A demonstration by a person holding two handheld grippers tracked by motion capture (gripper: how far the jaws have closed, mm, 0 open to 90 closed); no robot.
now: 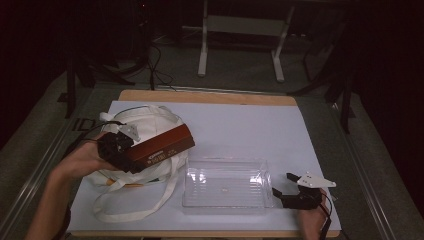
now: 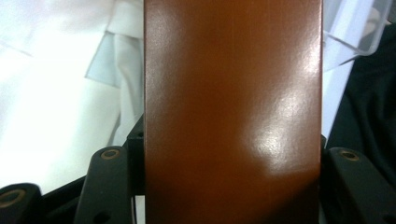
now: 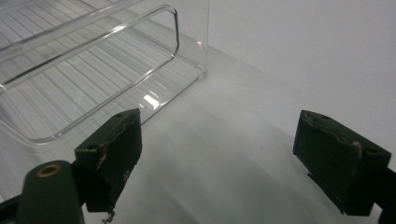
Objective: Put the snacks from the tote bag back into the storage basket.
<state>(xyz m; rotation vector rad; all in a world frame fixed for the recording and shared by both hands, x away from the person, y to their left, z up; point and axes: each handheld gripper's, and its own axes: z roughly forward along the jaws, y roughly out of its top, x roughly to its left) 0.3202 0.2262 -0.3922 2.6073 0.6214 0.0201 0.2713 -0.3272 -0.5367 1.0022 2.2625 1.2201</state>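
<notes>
One of each thing on the table, and two grippers.

One brown box (image 1: 162, 146), one white cloth bag (image 1: 145, 122) with two long straps, one clear plastic tray (image 1: 227, 202), one white sheet (image 1: 240, 125) over one wooden table (image 1: 210, 96); two hand-held grippers, left gripper (image 1: 120, 150) and right gripper (image 1: 285, 186).

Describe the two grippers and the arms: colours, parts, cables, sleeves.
Both grippers are black with two blocky jaws. The left gripper carries a pale grey plate on top and a dark cable trailing behind it. The right gripper has a whitish three-cornered plate and a thin dark cable. Brass-coloured screw inserts sit in the jaw arms; the right pads look scuffed. Forearms are bare, no sleeves in view.
</notes>
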